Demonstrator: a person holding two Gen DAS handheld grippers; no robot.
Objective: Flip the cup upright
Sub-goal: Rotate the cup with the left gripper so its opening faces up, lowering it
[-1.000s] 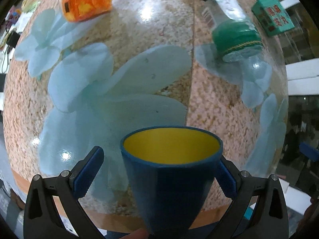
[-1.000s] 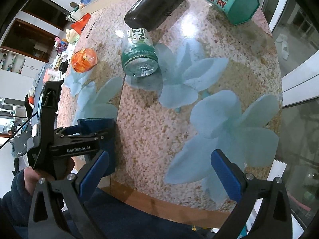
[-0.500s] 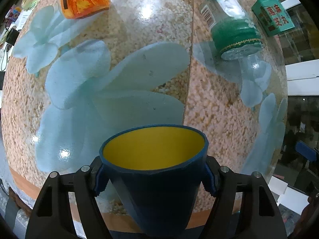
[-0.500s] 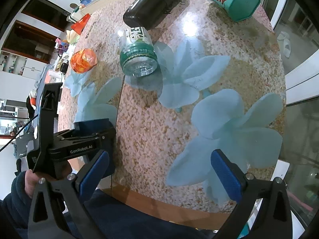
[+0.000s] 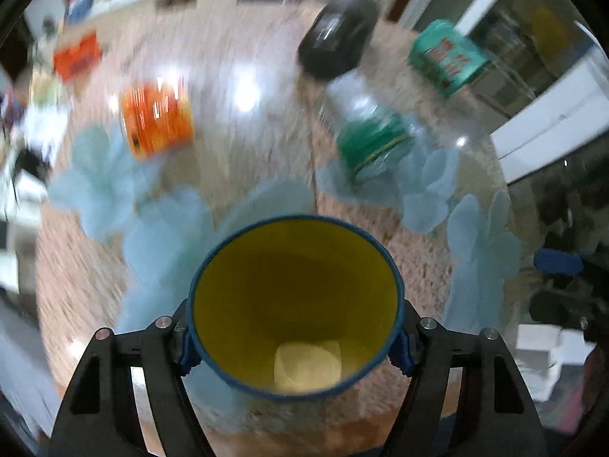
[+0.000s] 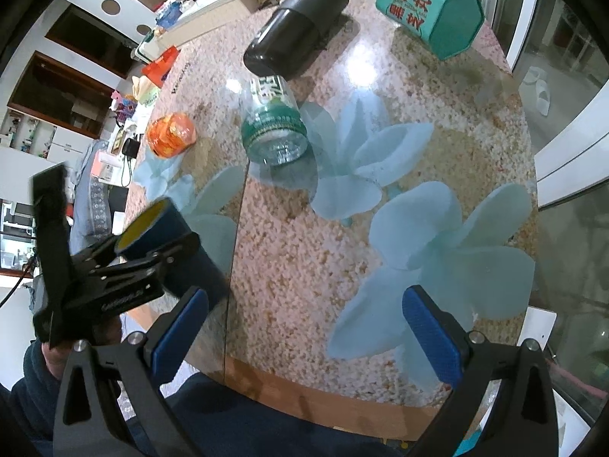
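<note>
A round table (image 6: 380,228) with a speckled pink top printed with pale blue flowers fills both views. At its 12 o'clock edge in the right wrist view lies a black cylinder (image 6: 297,43) on its side, with a green hexagonal box (image 6: 430,23) at 1 o'clock. Just below the cylinder, a clear plastic bottle (image 6: 272,122) with a green label lies on its side, base toward the camera. A small orange jar (image 6: 171,135) sits at 10 o'clock. At 8 o'clock, over the near table edge, the left gripper (image 6: 152,262) pinches a blue cup (image 6: 171,243) with a yellow inside, its mouth tilted up and away toward 11 o'clock. In the blurred left wrist view the cup (image 5: 295,304) sits at 6 o'clock, clamped between both blue pads of the left gripper (image 5: 295,339), its open mouth facing the camera. The right gripper (image 6: 304,339) hangs at 6 o'clock, fingers spread wide with nothing between them.
</note>
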